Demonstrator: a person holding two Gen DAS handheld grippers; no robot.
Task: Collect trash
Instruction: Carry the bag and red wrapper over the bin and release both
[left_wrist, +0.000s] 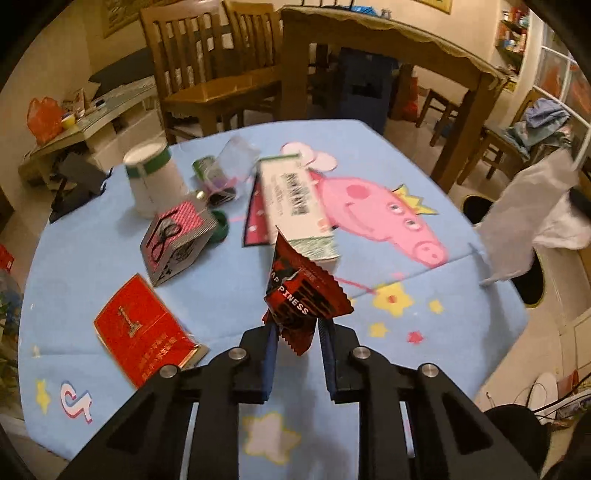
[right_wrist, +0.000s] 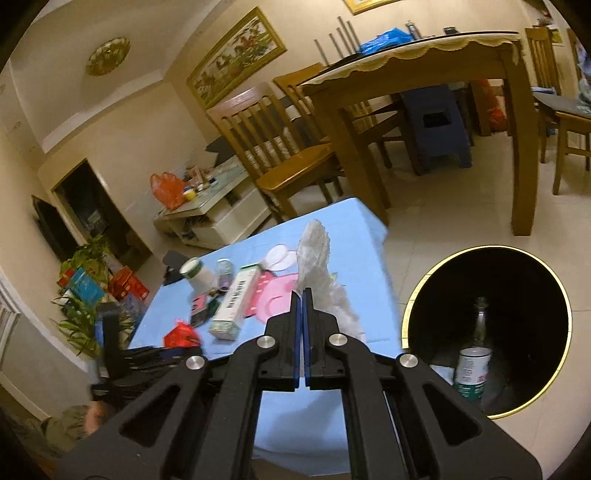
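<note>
**Two pieces in hand, bin on the right: drop them cleanly**

The left tool is clamped on a red and black snack wrapper, which stands up from between its fingers above the near middle of the blue worktop. The right tool has its pads pressed together on a thin white tissue, held off the right edge of the worktop. The black bin with the gold rim sits on the floor just right of that tool, and a glass bottle lies inside it already.

The step in hand looks like carrying both pieces to the bin. The tissue is closest, so it should go first: bring the right tool over the middle of the opening, not the rim, then part the fingers. Tissue is light and can cling to a pad or drift, so a low release well inside the rim is safer. The wrapper is stiff and crinkly, pinched near its lower corner, and could slip if swung fast; a steady sweep to the right across the worktop suits it.

Left on the worktop are a white paper cup, a long white carton, a patterned card box and a red packet, so the job seems well short of finished.
</note>
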